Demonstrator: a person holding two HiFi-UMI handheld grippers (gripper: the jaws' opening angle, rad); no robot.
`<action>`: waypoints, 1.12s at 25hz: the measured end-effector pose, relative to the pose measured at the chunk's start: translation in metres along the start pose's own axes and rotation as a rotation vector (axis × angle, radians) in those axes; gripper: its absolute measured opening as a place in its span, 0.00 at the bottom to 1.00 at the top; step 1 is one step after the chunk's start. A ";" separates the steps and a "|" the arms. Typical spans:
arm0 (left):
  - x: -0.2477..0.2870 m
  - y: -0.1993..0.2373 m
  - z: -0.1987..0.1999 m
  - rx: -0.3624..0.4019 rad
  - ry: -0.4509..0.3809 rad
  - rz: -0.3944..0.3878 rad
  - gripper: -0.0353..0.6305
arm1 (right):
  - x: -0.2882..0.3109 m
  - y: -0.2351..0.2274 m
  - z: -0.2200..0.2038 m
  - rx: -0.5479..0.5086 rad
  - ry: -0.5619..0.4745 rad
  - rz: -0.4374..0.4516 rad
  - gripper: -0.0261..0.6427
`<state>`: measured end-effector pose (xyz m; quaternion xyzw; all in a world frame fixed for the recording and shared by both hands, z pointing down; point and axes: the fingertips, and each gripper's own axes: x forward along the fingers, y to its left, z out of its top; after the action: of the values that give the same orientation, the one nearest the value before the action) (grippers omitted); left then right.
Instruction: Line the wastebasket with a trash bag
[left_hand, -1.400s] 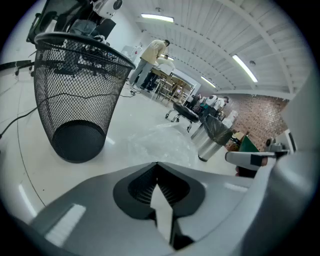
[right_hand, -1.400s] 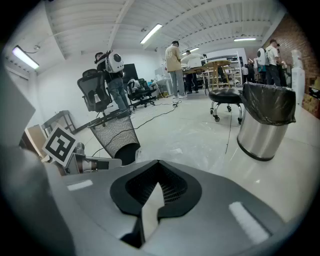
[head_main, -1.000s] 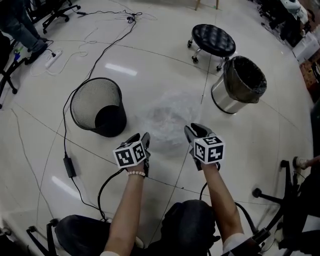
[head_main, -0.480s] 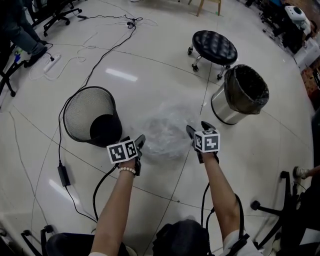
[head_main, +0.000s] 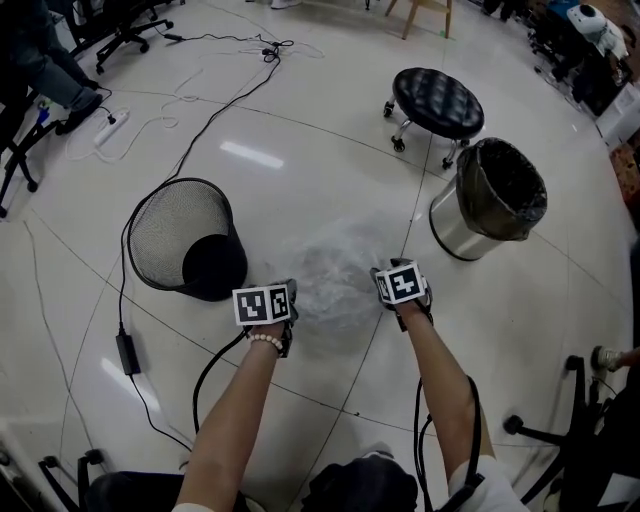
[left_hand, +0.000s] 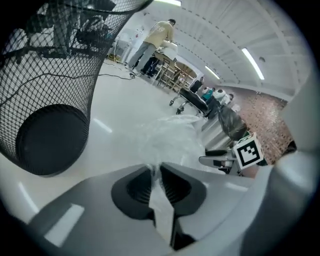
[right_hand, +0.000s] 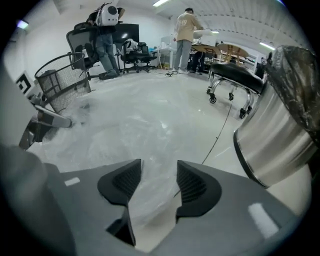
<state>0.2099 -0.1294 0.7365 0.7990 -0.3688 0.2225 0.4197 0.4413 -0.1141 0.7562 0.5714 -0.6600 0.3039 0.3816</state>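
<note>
Trash bag (head_main: 335, 272): clear, thin, crumpled film in a low heap on the pale floor (head_main: 300, 120), just right of the wastebasket (head_main: 185, 240) in head view. Wastebasket is black wire mesh w/ solid dark base, upright, mouth up. Bag's spread runs side to side, away from the wastebasket, a bit wider than deep. Can't make out its opening.

L gripper (left_hand: 156, 167) is at the bag edge nearest the wastebasket. Jaws have just been closing, and the pads are nipping a fold of film.

R gripper (right_hand: 159, 167) is at the bag edge farthest from the wastebasket. Jaws have just been closing a little, but the pads are apart, w/ film lying loose btw them, not squeezed.
</note>
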 end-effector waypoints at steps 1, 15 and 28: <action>0.000 -0.003 0.000 0.006 0.003 -0.013 0.08 | 0.000 0.001 -0.002 -0.007 0.006 -0.004 0.31; -0.092 -0.072 0.084 0.113 -0.207 -0.162 0.07 | -0.139 0.006 0.103 -0.014 -0.380 -0.027 0.04; -0.309 -0.127 0.254 0.214 -0.638 -0.229 0.07 | -0.327 0.094 0.282 -0.233 -0.781 0.036 0.04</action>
<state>0.1254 -0.1695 0.3270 0.9039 -0.3637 -0.0495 0.2195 0.3226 -0.1643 0.3331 0.5852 -0.7951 -0.0060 0.1591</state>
